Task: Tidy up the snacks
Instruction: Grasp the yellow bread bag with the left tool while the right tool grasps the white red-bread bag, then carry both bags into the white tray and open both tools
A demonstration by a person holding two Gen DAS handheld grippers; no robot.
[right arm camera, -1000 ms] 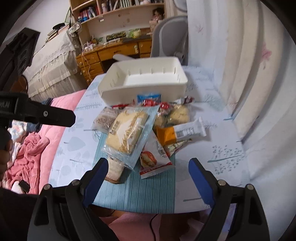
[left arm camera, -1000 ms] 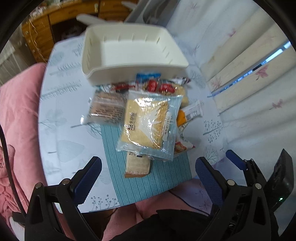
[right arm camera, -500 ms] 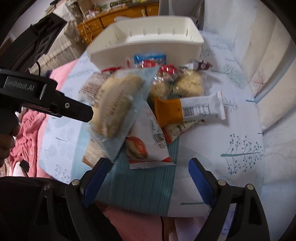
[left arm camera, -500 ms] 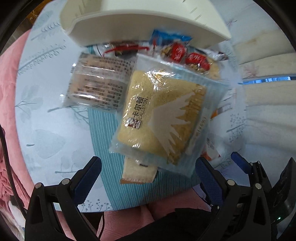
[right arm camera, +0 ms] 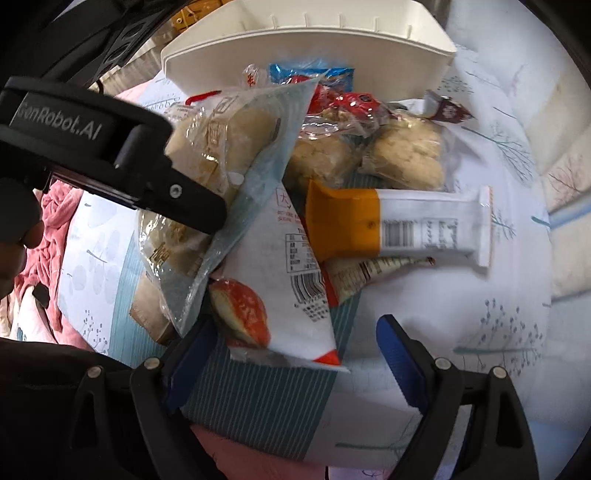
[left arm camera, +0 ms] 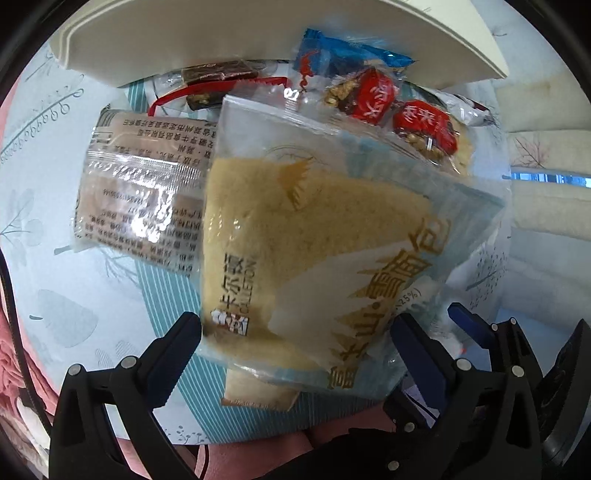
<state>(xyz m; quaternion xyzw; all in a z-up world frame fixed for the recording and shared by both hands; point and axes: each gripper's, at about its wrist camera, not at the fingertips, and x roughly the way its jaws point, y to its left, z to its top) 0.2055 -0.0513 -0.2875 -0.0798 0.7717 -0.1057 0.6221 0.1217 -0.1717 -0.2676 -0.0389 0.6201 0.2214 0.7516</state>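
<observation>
A pile of wrapped snacks lies in front of a cream plastic basket (left arm camera: pixel 229 33), which also shows in the right wrist view (right arm camera: pixel 306 48). On top is a large pale-blue bag of yellow bread (left arm camera: pixel 314 236). My left gripper (left arm camera: pixel 295 332) is open, its fingers on either side of that bag's near end; it also shows in the right wrist view (right arm camera: pixel 192 210). My right gripper (right arm camera: pixel 291 347) is open over a white packet with a red bun picture (right arm camera: pixel 280 280). An orange-and-white bar (right arm camera: pixel 391 225) lies beyond it.
A brown printed packet (left arm camera: pixel 144 199) lies left of the bread bag. Red-wrapped sweets (left arm camera: pixel 399 110) and a blue packet (left arm camera: pixel 340 55) sit against the basket. Two pale buns in clear wrap (right arm camera: pixel 369 155) lie behind the bar. A teal striped mat (right arm camera: pixel 258 398) lies under the pile.
Both grippers have moved forward and down onto the pile. The left fingers now straddle the bread bag, whose near end looks lifted and tilted. The right gripper is closer to the white packet.
</observation>
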